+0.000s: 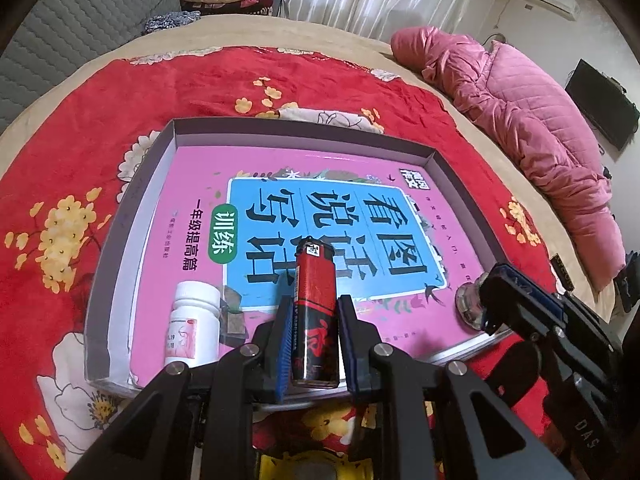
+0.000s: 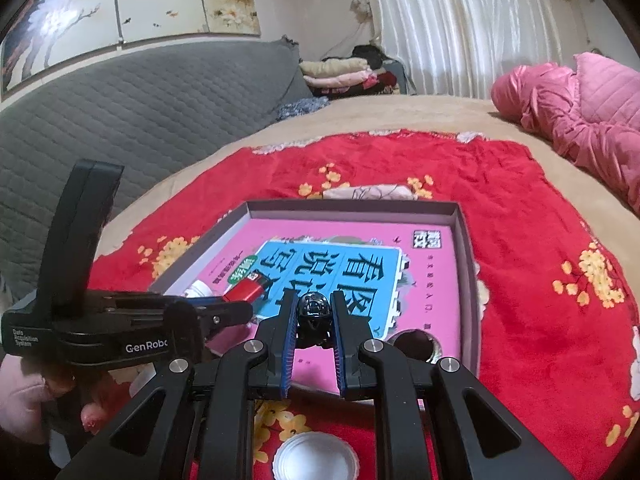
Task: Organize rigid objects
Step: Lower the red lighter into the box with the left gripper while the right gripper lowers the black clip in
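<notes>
The left hand-held gripper (image 1: 313, 322) is closed on a red and black lighter (image 1: 315, 312); the lighter's base is hidden between the pads. Its long axis runs along the fingers, metal top pointing away, over the pink book (image 1: 280, 168) inside the shallow box (image 1: 400, 140). The right hand-held gripper (image 2: 313, 334) clamps a small dark rounded object (image 2: 314, 307), too blurred to identify. A white bottle (image 1: 194, 324) stands on the book, left of the lighter. The box rests on the red floral blanket (image 1: 192, 88) on the bed.
</notes>
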Motion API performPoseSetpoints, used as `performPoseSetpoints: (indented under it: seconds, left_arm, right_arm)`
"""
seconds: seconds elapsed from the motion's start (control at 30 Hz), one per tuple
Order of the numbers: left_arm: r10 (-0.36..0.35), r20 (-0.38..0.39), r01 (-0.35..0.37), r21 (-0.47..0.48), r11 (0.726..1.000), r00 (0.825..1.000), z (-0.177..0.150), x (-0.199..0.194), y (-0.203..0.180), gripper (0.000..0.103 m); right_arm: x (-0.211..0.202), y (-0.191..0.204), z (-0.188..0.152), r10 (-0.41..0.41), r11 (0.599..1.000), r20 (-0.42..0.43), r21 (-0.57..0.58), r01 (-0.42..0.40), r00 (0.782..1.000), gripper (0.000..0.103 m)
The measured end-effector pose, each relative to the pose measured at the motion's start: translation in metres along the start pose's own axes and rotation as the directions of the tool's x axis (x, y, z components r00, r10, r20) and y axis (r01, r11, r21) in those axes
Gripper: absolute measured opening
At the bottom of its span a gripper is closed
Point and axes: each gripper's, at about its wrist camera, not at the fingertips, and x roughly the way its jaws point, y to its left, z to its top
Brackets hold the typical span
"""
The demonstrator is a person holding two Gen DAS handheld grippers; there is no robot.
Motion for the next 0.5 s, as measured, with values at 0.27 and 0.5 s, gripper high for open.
performPoseSetpoints:
  seconds: [0.27, 0.5]
  left_arm:
    - [0.002, -0.014, -0.002, 0.004, 1.0, 1.0, -0.003, 0.005, 0.001, 0.022]
    - [0.008, -0.021, -0.008, 0.015, 1.0, 1.0, -0.005, 0.008, -0.001, 0.022]
  right_arm:
    - [0.011, 0.003, -0.003, -0.011, 1.0, -0.032, -0.008, 0.011, 0.999, 0.016]
    - [0.021, 0.001, -0.005, -0.021, 1.0, -0.069, -0.004, 0.021, 0.997, 0.016]
